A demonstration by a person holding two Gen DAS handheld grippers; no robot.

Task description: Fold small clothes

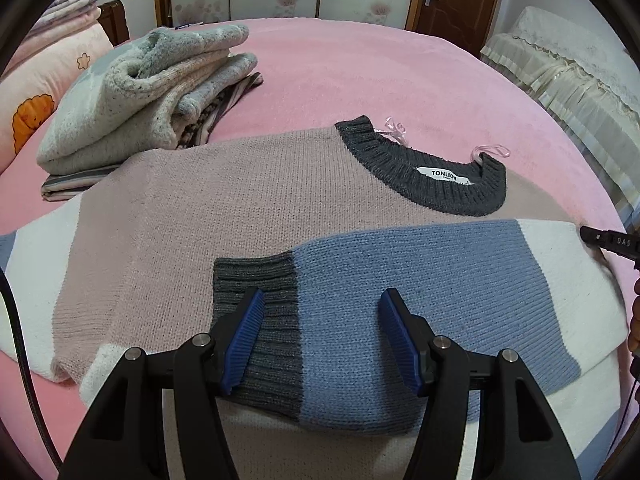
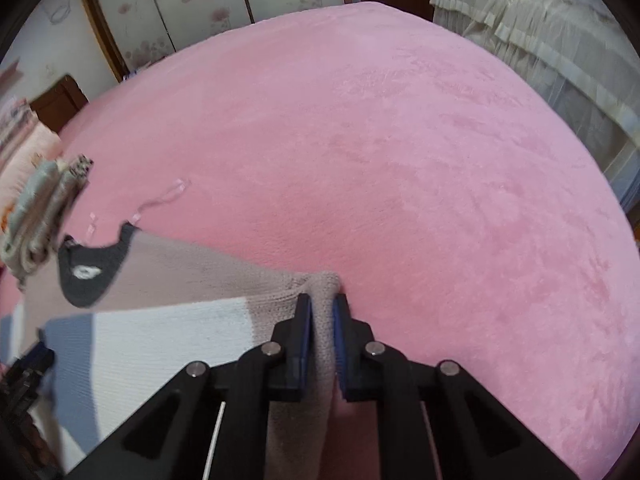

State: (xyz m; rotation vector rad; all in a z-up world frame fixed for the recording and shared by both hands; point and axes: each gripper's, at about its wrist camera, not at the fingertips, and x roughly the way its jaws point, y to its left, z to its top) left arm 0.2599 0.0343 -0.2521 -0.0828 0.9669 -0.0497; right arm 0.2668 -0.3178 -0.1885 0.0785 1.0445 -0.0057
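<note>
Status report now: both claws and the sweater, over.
Left claw open over folded sleeve. Right claw shut on sweater edge. Bed ahead, nothing in the way.

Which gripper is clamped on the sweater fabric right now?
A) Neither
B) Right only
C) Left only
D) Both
B: in the right wrist view the right gripper pinches a bunched fold of the sweater between its pads, while in the left wrist view the left gripper stands open over the folded-in sleeve with a wide gap between its pads.
</note>
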